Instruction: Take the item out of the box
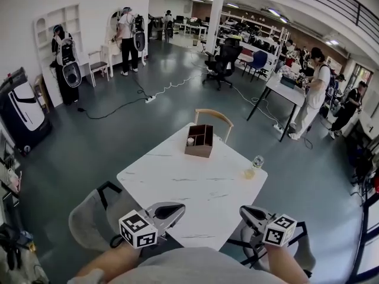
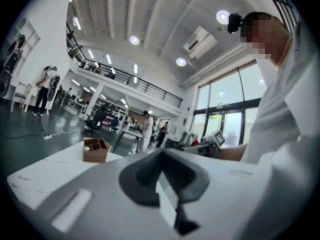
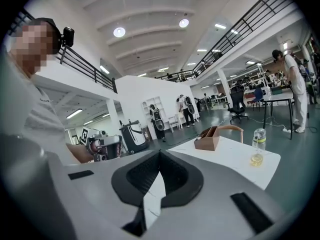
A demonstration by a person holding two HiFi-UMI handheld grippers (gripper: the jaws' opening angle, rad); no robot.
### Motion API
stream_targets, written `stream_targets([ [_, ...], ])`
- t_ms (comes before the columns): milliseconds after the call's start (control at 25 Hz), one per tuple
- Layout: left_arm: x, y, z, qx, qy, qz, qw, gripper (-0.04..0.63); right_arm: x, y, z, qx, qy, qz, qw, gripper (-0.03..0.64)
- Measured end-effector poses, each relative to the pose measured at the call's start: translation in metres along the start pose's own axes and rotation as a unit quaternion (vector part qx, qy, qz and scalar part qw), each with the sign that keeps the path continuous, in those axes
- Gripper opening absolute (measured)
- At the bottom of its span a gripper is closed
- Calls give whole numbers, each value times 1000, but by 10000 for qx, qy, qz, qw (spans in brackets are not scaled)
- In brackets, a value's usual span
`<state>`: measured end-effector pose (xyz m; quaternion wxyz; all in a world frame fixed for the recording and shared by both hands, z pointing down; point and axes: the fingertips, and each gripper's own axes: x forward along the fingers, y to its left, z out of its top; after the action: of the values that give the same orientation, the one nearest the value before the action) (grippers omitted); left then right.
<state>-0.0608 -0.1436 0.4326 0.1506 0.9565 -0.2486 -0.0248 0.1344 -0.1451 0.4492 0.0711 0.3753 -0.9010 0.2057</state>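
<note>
**Head view.** The left gripper (image 1: 172, 210) and the right gripper (image 1: 249, 213) sit at the near edge of the white table (image 1: 195, 194), at 7 and 5 o'clock. The wooden divided box (image 1: 199, 141) stands at 12 o'clock, close to the far edge. A small white item (image 1: 190, 141) lies in a left-side compartment. A bottle (image 1: 256, 165) stands at 3 o'clock.

Risks:
- A long reach could shove the light-looking box off the far edge.
- The right arm could clip the bottle.
- The dividers leave little room for a pinch.

**Left gripper view.** The left gripper (image 2: 161, 156) has its jaws pressed together, with nothing between them. They must spread before entry. The box (image 2: 95, 150) lies at 10 o'clock.

**Right gripper view.** The right gripper (image 3: 160, 155) has its jaw tips together and is empty. The box (image 3: 207, 140) is at 1 o'clock, the bottle (image 3: 257, 146) at 3.

**Surface and room.** The tabletop is smooth and marbled, and probably slippery. The room is an open hall with a grey floor, trailing cables, a wooden chair (image 1: 213, 116) behind the table, and people standing well apart.
</note>
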Motion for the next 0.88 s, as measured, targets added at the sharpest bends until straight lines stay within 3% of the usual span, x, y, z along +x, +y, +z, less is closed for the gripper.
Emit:
stream_targets([
  [160, 47, -6, 3, -51, 71, 320, 9994, 5, -6, -55, 3, 145, 2, 318, 9994, 8],
  [320, 91, -11, 18, -192, -76, 690, 9974, 5, -4, -103, 26, -93, -33, 761, 9971, 8],
  [520, 117, -6, 17, -251, 33, 1107, 9935, 5, 11, -142, 31, -29, -56, 1107, 9938, 8],
  [720, 119, 10, 4, -255, 231, 1191, 9923, 5, 34, -155, 20, 133, -28, 1134, 9935, 8],
  [880, 119, 38, -7, -215, 372, 949, 9946, 5, 55, -161, 10, 201, 77, 869, 9960, 8],
])
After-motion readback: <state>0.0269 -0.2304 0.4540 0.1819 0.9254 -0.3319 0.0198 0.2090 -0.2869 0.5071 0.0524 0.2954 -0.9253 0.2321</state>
